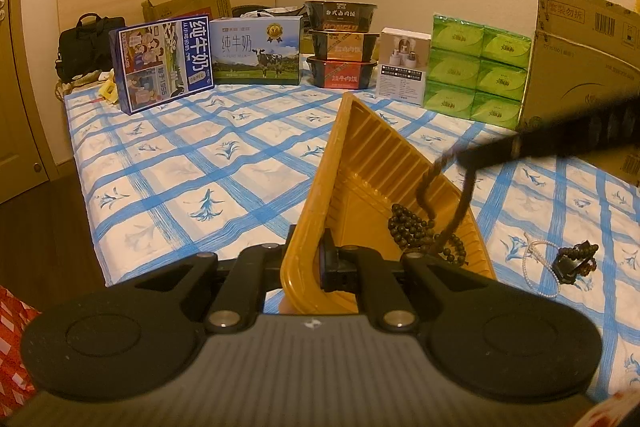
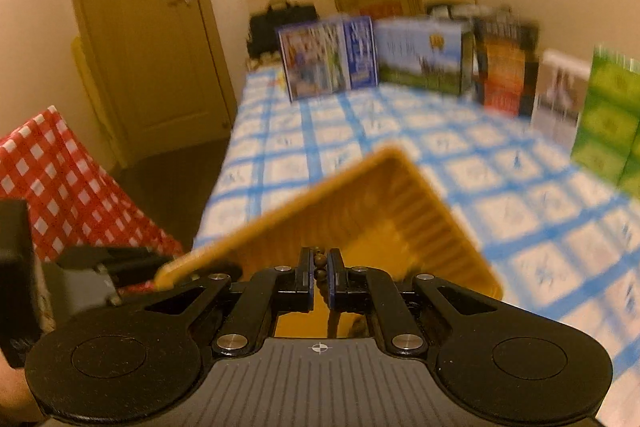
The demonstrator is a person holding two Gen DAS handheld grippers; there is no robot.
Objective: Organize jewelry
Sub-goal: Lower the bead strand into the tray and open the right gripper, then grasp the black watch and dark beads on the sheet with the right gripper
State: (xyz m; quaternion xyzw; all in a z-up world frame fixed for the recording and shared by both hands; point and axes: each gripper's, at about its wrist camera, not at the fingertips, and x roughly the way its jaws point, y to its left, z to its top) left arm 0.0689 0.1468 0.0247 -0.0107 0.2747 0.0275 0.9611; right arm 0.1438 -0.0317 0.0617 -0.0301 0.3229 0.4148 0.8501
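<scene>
Your yellow tray [image 1: 376, 163] is tilted up off the bed, its near rim pinched in your left tongs [image 1: 320, 263], which are closed tight on the plastic wall. Inside it, toward the low corner, lies a heap of dark wooden beads [image 1: 412, 227]. A brown bead strand [image 1: 428, 183] hangs over that heap — it drops from your right tongs [image 2: 319, 273], which are clamped narrow on the beads, with a few of them showing between the blue pads. From the left wrist view the right tool reaches in as a dark blurred bar from the right, the strand dangling in a loop whose lower end reaches the pile; whether it touches is hard to tell.

On the blue-checked bedsheet [image 1: 192, 163] just right of the tray rest a white pearl bracelet [image 1: 538, 267] and, touching it, a dark beaded bracelet [image 1: 576, 259].

Farther back — along the wall end of the bed — stand two milk cartons [image 1: 256, 51], three stacked noodle bowls [image 1: 342, 45], a small white box [image 1: 402, 67], green tissue packs [image 1: 476, 67] and a large cardboard box [image 1: 584, 67]. A red-checked cloth [image 2: 60, 179] shows at the left of the right wrist view.
</scene>
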